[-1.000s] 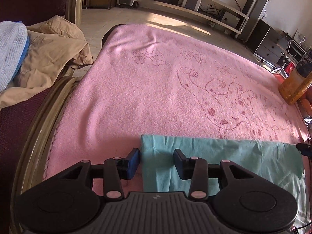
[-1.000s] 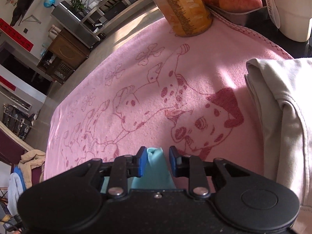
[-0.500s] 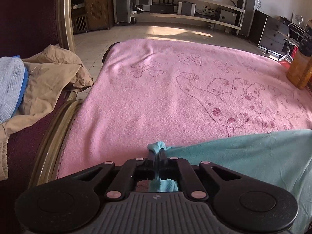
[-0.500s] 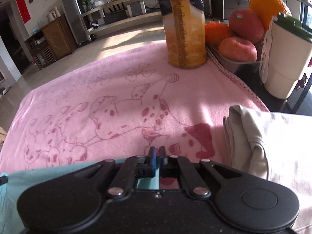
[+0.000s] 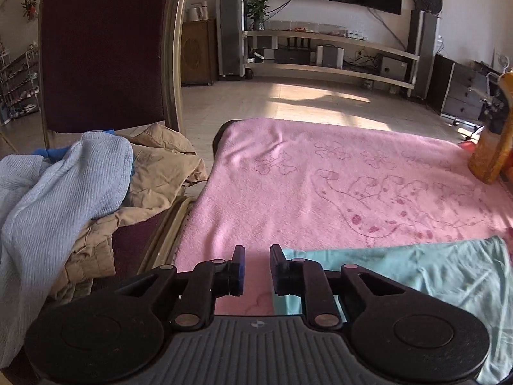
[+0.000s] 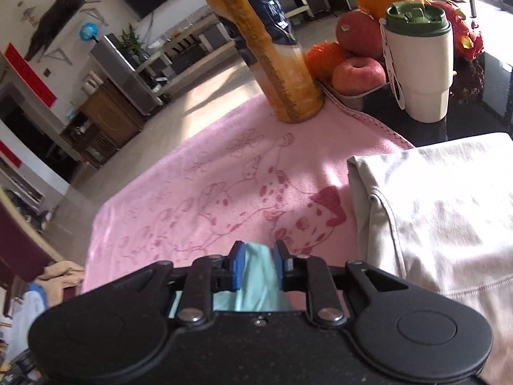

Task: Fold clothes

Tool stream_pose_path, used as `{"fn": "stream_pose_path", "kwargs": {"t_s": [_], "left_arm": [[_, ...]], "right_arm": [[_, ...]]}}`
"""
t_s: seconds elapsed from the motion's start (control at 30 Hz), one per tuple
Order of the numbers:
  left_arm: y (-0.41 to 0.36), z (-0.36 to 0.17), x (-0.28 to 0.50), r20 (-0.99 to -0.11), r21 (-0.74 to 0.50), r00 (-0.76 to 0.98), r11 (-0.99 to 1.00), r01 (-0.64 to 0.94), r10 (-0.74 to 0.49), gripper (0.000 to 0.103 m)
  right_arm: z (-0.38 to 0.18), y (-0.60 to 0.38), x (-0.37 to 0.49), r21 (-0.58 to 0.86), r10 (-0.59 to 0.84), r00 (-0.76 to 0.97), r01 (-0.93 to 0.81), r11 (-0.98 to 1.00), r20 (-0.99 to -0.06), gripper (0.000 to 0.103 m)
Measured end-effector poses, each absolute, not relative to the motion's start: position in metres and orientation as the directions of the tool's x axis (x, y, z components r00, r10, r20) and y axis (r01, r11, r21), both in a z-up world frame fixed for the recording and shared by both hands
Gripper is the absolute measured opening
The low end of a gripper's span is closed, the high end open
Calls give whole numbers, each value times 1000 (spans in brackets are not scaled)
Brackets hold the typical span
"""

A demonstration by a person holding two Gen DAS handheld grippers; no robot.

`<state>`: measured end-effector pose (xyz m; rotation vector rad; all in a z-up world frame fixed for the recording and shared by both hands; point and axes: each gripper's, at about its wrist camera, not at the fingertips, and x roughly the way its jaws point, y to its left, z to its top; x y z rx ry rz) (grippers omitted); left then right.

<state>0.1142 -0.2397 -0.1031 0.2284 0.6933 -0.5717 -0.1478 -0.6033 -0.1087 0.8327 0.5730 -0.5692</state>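
Both grippers parted over teal garment (image 5: 433, 269) on pink blanket (image 5: 320, 192)

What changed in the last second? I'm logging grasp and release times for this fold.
Half a second ago both tools were shut on the teal garment. Now the left tool is open beside its edge, and the right tool is open with cloth between its fingers. The garment lies flat on the pink blanket. The folded beige garment and orange bottle stayed put.

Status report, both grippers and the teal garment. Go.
Left gripper open, empty, at teal garment edge. Right gripper open, teal cloth between its fingers. Garment flat on pink blanket. Folded beige garment to the right, bottle beyond; neither obstructing.
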Motion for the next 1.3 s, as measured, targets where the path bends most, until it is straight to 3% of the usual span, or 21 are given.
{"fn": "stream_pose_path", "kwargs": {"t_s": [0.17, 0.33, 0.4, 0.7, 0.9, 1.1, 1.17, 1.23, 1.3], "left_arm": [[-223, -113, 69, -682, -10, 546, 752, 659, -487, 18], [-233, -137, 57, -742, -19, 465, 709, 705, -482, 18], [-231, -140, 55, -750, -22, 464, 720, 694, -471, 18], [-204, -140, 43, -753, -49, 488, 778, 626, -441, 21], [-201, -140, 38, -753, -44, 492, 779, 625, -437, 27], [-196, -143, 48, -763, -70, 486, 801, 595, -427, 27], [-193, -145, 52, -769, -80, 481, 810, 581, -420, 27], [-192, -146, 54, -774, -90, 476, 817, 569, -417, 27], [-191, -145, 55, -774, -93, 477, 821, 563, -415, 27]], "right_arm": [[-102, -566, -175, 550, -176, 757, 594, 587, -630, 21], [-137, -557, -163, 518, -105, 685, 634, 574, -721, 33], [-148, -559, -160, 474, -116, 637, 671, 570, -762, 34], [-161, -517, -177, 501, 5, 649, 583, 639, -761, 36], [-160, -474, -157, 477, 92, 650, 447, 757, -754, 35], [-165, -448, -135, 352, 69, 571, 403, 844, -818, 35], [-168, -444, -134, 304, 38, 543, 410, 860, -839, 31], [-169, -441, -136, 265, 8, 534, 406, 875, -845, 15], [-170, -437, -137, 234, -14, 528, 400, 886, -849, 11]]}}
